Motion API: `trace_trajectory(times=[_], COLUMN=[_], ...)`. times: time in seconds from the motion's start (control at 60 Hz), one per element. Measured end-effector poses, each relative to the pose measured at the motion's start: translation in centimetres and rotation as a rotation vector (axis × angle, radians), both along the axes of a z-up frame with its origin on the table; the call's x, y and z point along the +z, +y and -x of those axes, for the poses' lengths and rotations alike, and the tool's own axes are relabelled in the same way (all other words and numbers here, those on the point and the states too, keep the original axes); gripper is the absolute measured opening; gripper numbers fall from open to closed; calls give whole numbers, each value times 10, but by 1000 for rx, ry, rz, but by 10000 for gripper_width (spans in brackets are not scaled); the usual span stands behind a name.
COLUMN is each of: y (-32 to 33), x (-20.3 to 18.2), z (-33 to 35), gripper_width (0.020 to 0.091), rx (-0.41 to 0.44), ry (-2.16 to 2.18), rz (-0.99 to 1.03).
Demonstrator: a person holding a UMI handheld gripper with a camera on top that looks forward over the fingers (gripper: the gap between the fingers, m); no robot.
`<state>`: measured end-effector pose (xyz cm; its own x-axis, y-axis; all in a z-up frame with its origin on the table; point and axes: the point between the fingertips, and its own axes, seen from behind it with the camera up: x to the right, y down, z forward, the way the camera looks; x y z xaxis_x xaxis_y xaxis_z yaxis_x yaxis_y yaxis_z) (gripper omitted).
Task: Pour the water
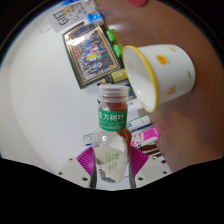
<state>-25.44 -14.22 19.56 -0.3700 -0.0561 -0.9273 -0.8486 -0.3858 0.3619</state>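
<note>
In the gripper view, the two fingers (pixel 112 168) are clamped on a small clear plastic bottle (pixel 112 130), their pink pads pressed against its lower sides, where the thin plastic looks crinkled and glossy. The bottle is cylindrical, wears a green label with white characters around its middle, and ends in a narrow open neck ringed in reddish brown. Just beyond the neck, a white cup (pixel 160 72) with a yellow rim is tipped on its side, its round mouth facing the bottle and nearly touching its top; small orange marks dot its smooth wall. The cup lies on a pale, matte table (pixel 40 110). Beside the cup, farther back, is a flat rectangular box (pixel 93 55) with a dark printed face, and colourful small packets (pixel 147 132) lie right of the bottle.
</note>
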Motion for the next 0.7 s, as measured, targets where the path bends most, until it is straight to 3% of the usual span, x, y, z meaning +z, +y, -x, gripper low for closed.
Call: trace_trajectory(times=[0.183, 0.483, 0.583, 0.7], y=[-14, -17, -14, -12], x=[14, 57, 38, -11], z=[-17, -162, -216, -269], gripper_width=[443, 442, 442, 442], rx=[43, -59, -70, -31], ry=[-521, -1474, -1724, -1896], rz=[-80, -252, -246, -211])
